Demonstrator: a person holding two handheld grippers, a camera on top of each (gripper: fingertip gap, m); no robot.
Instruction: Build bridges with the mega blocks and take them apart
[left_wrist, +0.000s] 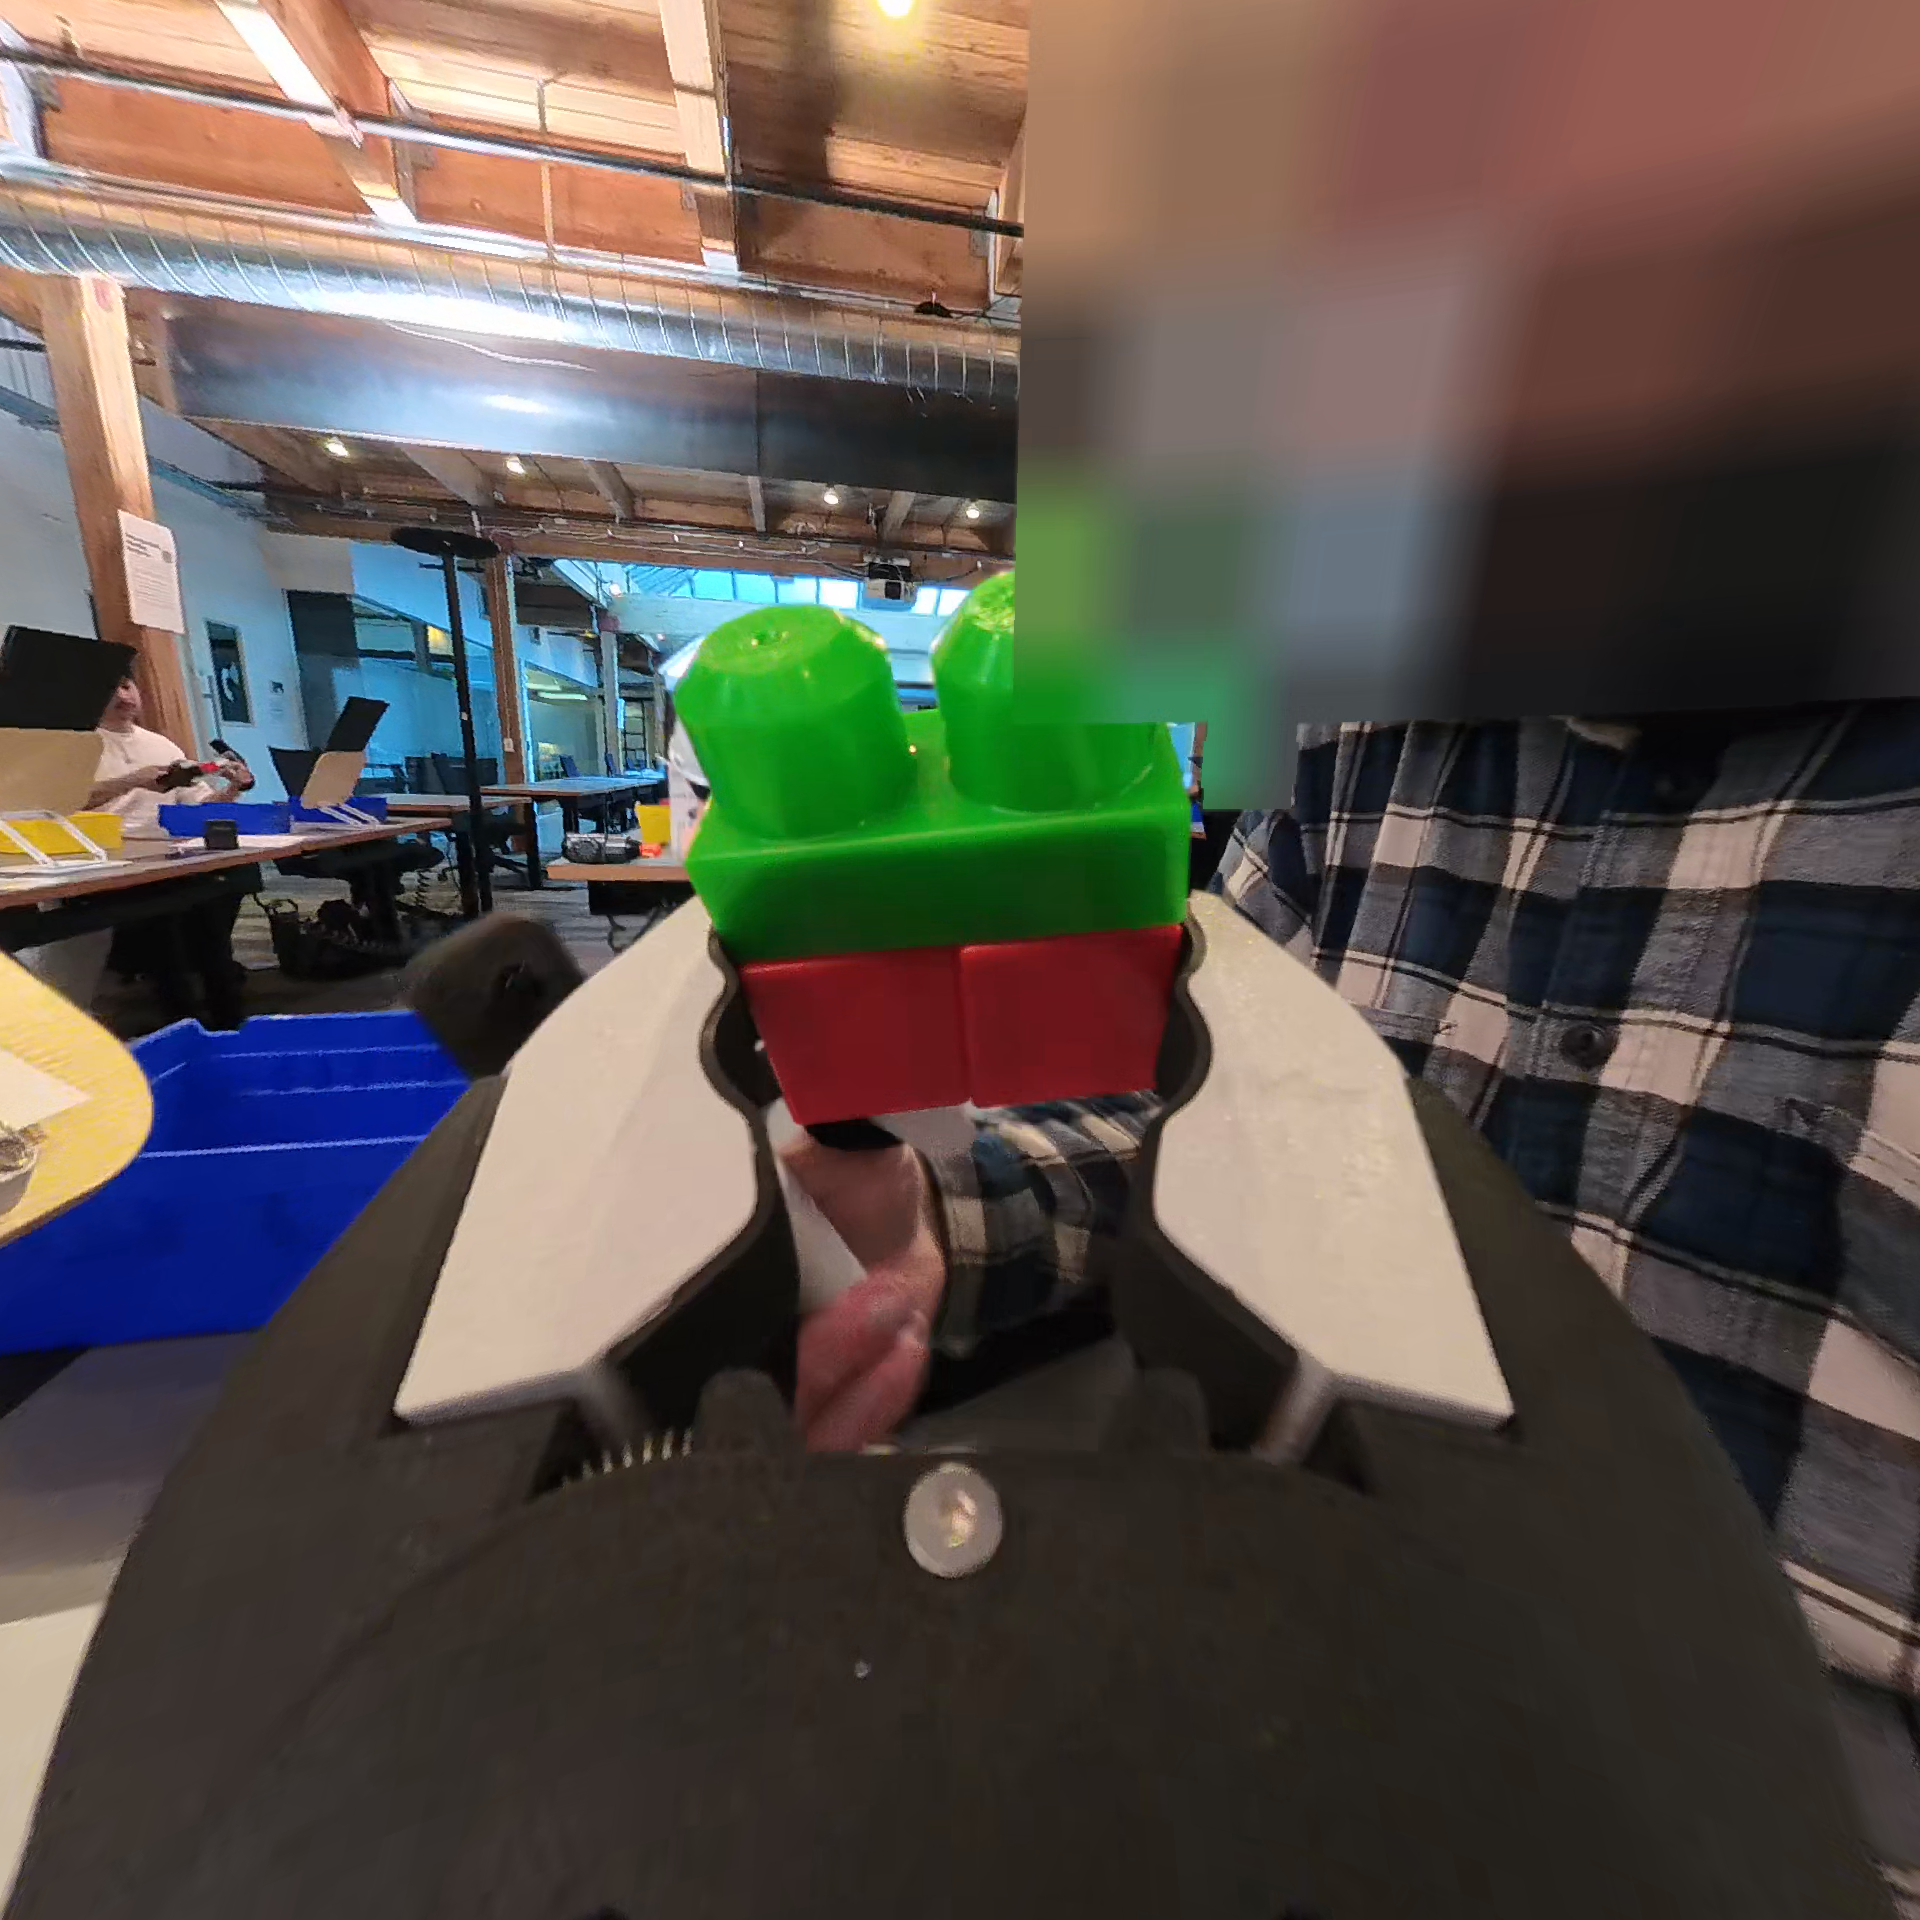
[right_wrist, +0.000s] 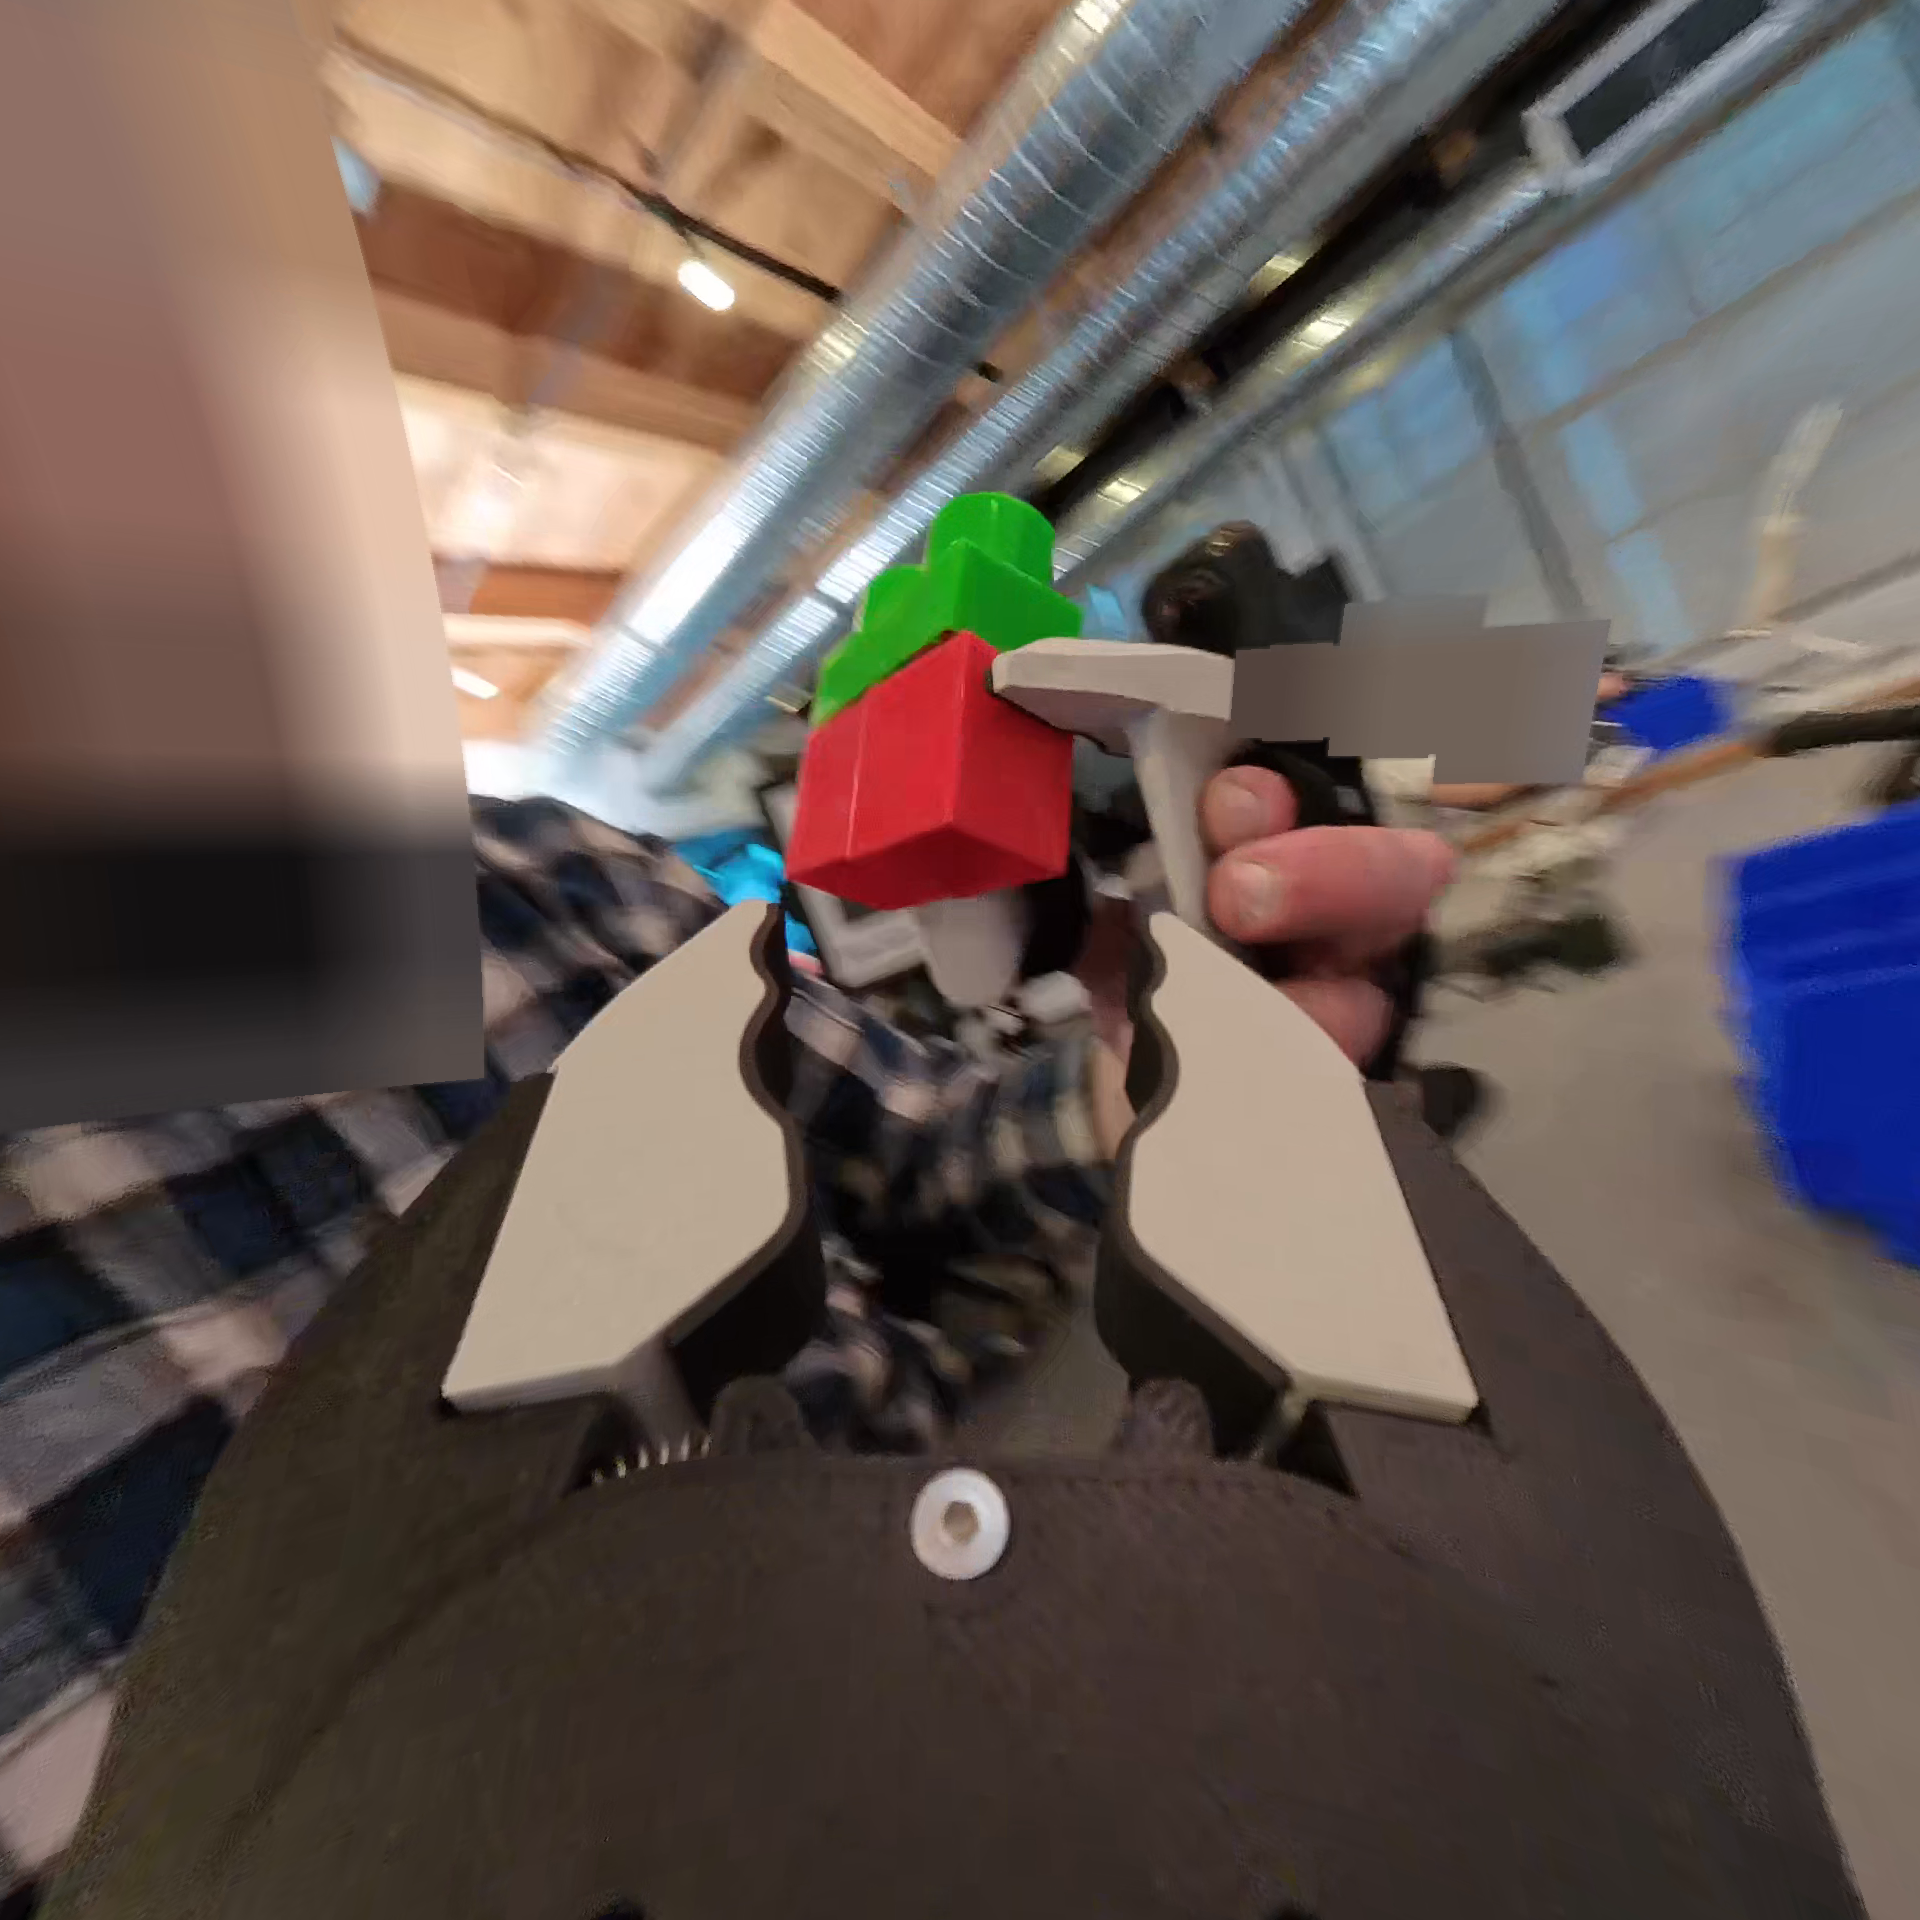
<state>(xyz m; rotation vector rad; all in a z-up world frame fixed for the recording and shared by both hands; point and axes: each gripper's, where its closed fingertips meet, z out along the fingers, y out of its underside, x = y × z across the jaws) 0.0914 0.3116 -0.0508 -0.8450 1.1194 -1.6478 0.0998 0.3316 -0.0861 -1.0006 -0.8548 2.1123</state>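
While left claw (left_wrist: 961, 997) clamps red blocks (left_wrist: 961, 1023) between both pads, green block (left_wrist: 940, 831) sits studded on top; whole stack held in air, off bench. Blocks look light, rigid, smooth plastic, so likely slippery; flat side walls are best hold, studs poor. For pulling apart, take green block by its long sides. Left claw points level toward person in plaid shirt (left_wrist: 1621, 987), studs up. Right claw (right_wrist: 961, 987) gapes wide, holds nothing, angled upward just below stack (right_wrist: 935, 769); view motion-blurred. Blue bin (left_wrist: 229, 1174) beside.
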